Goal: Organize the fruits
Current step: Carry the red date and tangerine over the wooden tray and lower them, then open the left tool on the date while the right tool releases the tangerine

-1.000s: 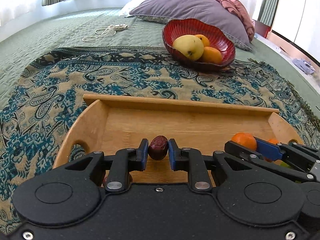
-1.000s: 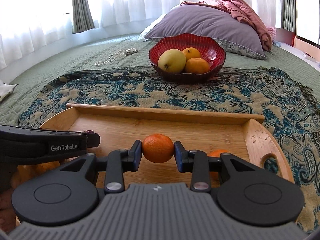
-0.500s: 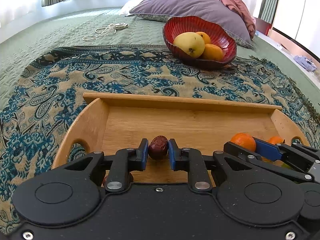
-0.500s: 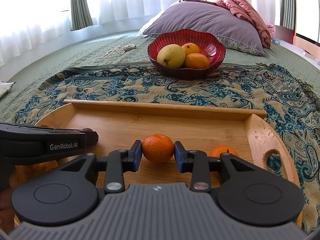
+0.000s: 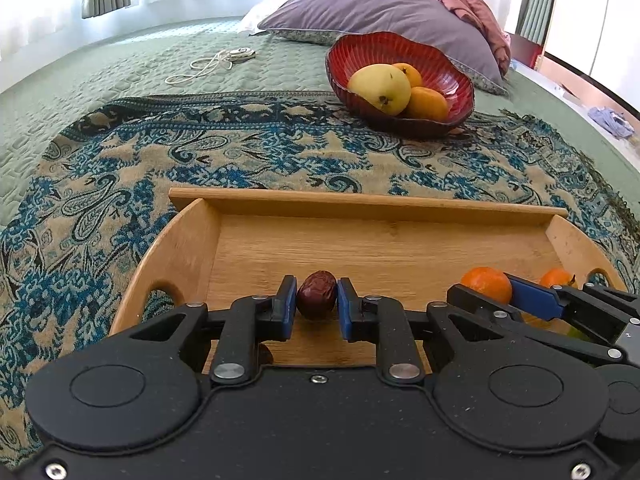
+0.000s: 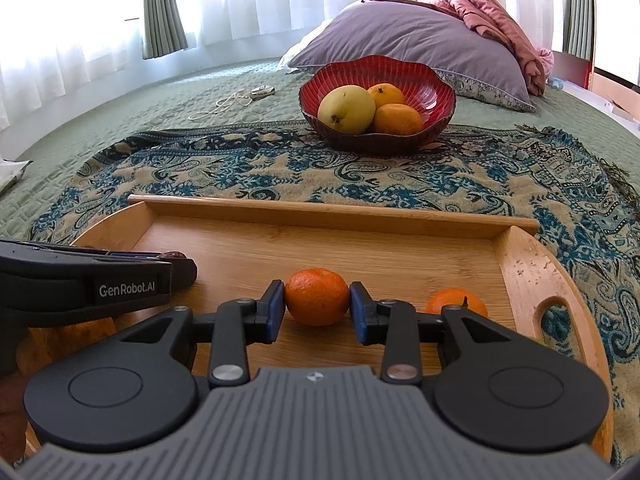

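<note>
red bowl (image 6: pixel 436 92) holds pear (image 6: pixel 346 109); wooden tray (image 6: pixel 332 216) holds tangerines (image 6: pixel 317 297).

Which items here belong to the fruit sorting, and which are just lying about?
Job: left gripper gripping red date; right gripper gripping mandarin; second mandarin; wooden tray; red bowl of fruit.
Lying about: white cord; grey pillow; patterned throw.

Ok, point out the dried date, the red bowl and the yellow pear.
dried date (image 5: pixel 317 294): left wrist view, on its wrinkled front face between the pads.
red bowl (image 6: pixel 434 84): right wrist view, on the bare ribbed inner wall.
yellow pear (image 6: pixel 347 108): right wrist view, on the middle of its skin.
</note>
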Tool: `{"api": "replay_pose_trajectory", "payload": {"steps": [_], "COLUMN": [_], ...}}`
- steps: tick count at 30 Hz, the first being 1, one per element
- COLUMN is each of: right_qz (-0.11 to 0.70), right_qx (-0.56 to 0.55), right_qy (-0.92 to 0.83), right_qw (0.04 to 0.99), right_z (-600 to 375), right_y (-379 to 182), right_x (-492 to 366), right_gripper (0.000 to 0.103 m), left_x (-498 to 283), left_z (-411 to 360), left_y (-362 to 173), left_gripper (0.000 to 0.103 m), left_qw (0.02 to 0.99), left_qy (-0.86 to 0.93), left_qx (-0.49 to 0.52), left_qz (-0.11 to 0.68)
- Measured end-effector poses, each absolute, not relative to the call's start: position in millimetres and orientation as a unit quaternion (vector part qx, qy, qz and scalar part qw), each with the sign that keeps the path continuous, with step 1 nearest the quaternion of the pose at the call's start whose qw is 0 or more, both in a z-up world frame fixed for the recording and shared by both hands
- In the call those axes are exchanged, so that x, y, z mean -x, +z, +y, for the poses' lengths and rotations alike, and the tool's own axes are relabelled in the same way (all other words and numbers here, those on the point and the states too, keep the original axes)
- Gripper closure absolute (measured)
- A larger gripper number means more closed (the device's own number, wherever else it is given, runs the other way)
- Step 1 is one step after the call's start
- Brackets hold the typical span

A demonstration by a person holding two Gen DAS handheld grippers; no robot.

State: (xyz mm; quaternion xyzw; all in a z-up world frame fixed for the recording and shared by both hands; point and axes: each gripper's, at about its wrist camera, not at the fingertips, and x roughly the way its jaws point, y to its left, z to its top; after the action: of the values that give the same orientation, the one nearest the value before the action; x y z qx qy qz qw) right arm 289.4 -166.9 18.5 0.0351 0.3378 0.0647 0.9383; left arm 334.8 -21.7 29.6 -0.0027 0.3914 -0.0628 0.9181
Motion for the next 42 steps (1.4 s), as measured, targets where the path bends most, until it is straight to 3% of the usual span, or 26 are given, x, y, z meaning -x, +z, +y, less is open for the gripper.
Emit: {"api": "replay_pose_trajectory", "payload": {"steps": [10,17,20,30,33,35,38,42], "right_qz": [0.339,0.330,0.315,0.290,0.284,0.283,0.282,0.271], "right_qx": [-0.024,-0.019,-0.015,-0.017,-0.015,-0.013,-0.019,-0.020], "right_qy": [0.062,0.056,0.054,0.033,0.028,0.025,0.022,0.019], "right_qw": [0.938,0.942,0.947,0.956,0.958,0.959,0.959,0.962], "right_z": [-163.7,-162.9,-161.7,-164.1,-164.6,-165.6,-169.0,-172.1], "right_y": [17.2,17.4,19.2,23.2,26.8,29.3,33.5,44.2], "right_x": [-288.9,-285.7,-281.0,-274.8,-272.8,-270.7,-266.5,-259.2], "right_gripper": [0.055,0.052,0.042,0.028,0.021,0.018,0.016,0.014], "left_x": [-331.5,-328.5,-326.7,-317.1,-313.3,-310.0,-304.1,-296.4], "left_z": [-22.3,-21.2,-20.3,-10.6,-6.3,-3.9,-1.3,0.3], "left_y": [29.2,29.6,30.9,38.2,43.8,47.8,54.5,64.2], "left_gripper": [0.082,0.072,0.068,0.057,0.050,0.036,0.024,0.014], "left_qw": [0.919,0.919,0.918,0.922,0.924,0.926,0.930,0.935], "left_qy": [-0.061,-0.062,-0.063,-0.047,-0.042,-0.034,-0.027,-0.020], "left_qx": [-0.006,-0.006,-0.006,-0.001,-0.001,-0.005,-0.014,-0.012], "left_qz": [0.389,0.389,0.390,0.384,0.381,0.377,0.365,0.353]}}
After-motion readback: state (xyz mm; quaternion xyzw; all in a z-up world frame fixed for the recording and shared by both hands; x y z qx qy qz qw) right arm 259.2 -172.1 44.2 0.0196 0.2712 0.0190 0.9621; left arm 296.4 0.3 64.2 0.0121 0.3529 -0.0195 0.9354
